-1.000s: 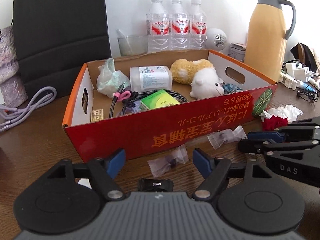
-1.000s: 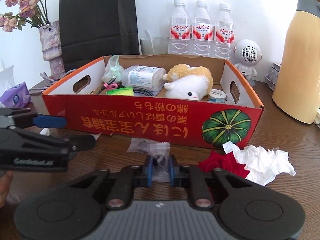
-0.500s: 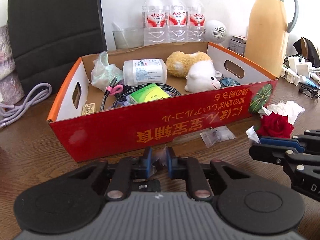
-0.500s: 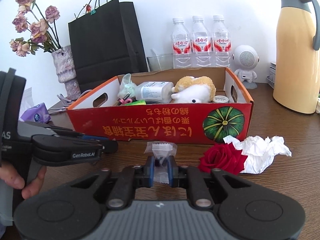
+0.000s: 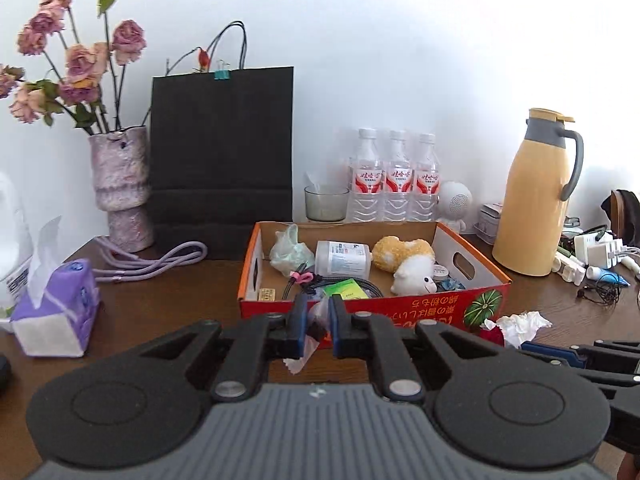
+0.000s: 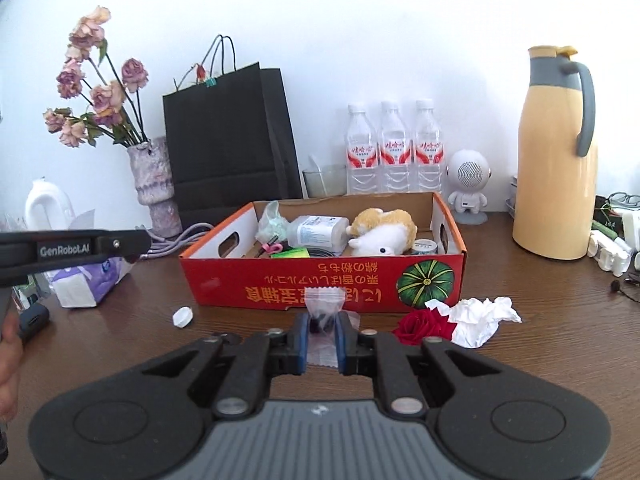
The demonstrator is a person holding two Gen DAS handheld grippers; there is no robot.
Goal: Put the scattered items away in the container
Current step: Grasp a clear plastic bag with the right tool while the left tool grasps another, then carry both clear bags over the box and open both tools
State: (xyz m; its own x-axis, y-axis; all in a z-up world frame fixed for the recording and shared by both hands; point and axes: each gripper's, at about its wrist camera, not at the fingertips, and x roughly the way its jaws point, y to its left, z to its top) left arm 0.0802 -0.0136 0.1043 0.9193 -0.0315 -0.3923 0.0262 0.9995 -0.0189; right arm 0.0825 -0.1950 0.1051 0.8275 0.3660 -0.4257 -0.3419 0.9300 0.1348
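The red cardboard box (image 5: 400, 312) stands on the brown table, holding plush toys, a bottle, cables and a green packet. My left gripper (image 5: 316, 320) hovers raised before the box's front wall. Its jaws are closing, and its pads press a small clear packet (image 5: 298, 362) with something dark inside. In the right wrist view, the right gripper (image 6: 323, 332) is shut on a similar clear packet (image 6: 324, 300), lifted in front of the box (image 6: 280, 284). A red rose (image 6: 424, 324), crumpled white tissue (image 6: 480, 316) and a white cap (image 6: 183, 316) lie on the table.
A purple tissue pack (image 5: 56, 308) sits at left, with a vase of dried flowers (image 5: 120, 188) and a black paper bag (image 5: 222, 152) behind. Three water bottles (image 5: 396, 176) and a yellow thermos (image 5: 536, 196) stand at the back. Chargers and cables (image 5: 596, 256) clutter the right edge.
The left gripper shut on a clear packet lying before the box and lifted it. Both grippers rose and pulled back from the box, each carrying its packet.
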